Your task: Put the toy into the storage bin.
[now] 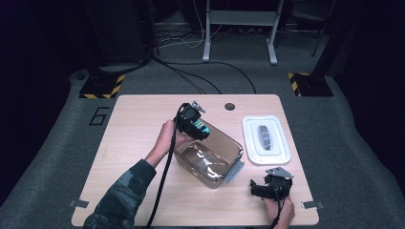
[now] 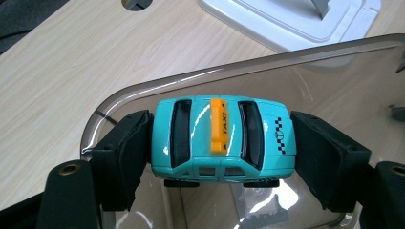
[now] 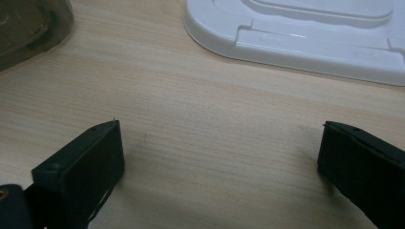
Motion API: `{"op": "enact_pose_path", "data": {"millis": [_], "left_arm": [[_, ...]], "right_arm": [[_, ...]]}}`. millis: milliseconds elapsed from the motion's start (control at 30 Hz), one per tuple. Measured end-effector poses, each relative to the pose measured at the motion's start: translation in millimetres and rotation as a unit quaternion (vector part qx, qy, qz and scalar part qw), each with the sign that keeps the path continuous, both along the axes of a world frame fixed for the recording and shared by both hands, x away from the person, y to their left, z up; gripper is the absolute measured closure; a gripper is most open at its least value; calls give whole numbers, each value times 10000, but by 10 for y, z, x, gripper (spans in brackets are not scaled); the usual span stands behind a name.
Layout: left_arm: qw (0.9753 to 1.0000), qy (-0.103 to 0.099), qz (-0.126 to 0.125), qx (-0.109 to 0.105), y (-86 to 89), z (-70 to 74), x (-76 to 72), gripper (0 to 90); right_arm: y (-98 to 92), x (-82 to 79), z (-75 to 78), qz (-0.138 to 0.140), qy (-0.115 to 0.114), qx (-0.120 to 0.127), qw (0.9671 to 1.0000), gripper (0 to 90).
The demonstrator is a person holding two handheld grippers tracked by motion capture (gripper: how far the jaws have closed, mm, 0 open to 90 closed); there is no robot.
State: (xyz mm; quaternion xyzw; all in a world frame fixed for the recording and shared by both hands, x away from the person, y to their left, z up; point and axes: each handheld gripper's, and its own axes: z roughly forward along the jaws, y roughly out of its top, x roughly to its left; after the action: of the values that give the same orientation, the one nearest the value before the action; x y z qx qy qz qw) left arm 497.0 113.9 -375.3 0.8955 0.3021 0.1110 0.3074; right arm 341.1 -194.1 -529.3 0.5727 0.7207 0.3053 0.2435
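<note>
The left gripper (image 2: 222, 157) pinches a small turquoise toy taxi (image 2: 223, 136) by its nose and tail, the two black padded jaws pressed flat against the bumpers so that the car hangs level with its roof facing the camera. It is held above the far-left corner of the clear container (image 1: 208, 155), just inside the rim (image 2: 143, 88), which suggests the car is either about to be lowered into the box or has just been lifted out of it; the pictures do not settle which. Gripping end to end rather than across the doors makes sense, since the short blunt ends give the pads flatter faces than the rounded sides. The taxi is glossy moulded plastic or painted metal with dark windows, a chequered strip on the bonnet and an orange roof sign reading TAXI. The container is smoky, transparent, rectangular with rounded corners and a grey latch on its near-right side. To the right of the container lies its white lid (image 1: 266, 139), flat on the pale wood-grain table (image 1: 133, 143), set aside to leave the opening free. The right gripper (image 1: 272, 187) rests near the container's near-right corner, jaws spread wide over bare tabletop, holding nothing, apparently waiting.
</note>
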Motion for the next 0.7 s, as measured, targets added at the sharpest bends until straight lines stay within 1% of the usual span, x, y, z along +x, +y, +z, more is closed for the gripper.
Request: {"op": "enact_pose_path", "data": {"millis": [533,567,700], "left_arm": [[9994,209,7,260,-123,-156,61,244],[9994,220,42,275,-133,-167,63,244],[9990,254,47,364,-156,-190,78,244]], "right_arm": [[1,0,0,-8,0,6,10000,11],[0,0,0,-4,0,3,10000,11],[0,0,0,-2,1,2,10000,11]]}}
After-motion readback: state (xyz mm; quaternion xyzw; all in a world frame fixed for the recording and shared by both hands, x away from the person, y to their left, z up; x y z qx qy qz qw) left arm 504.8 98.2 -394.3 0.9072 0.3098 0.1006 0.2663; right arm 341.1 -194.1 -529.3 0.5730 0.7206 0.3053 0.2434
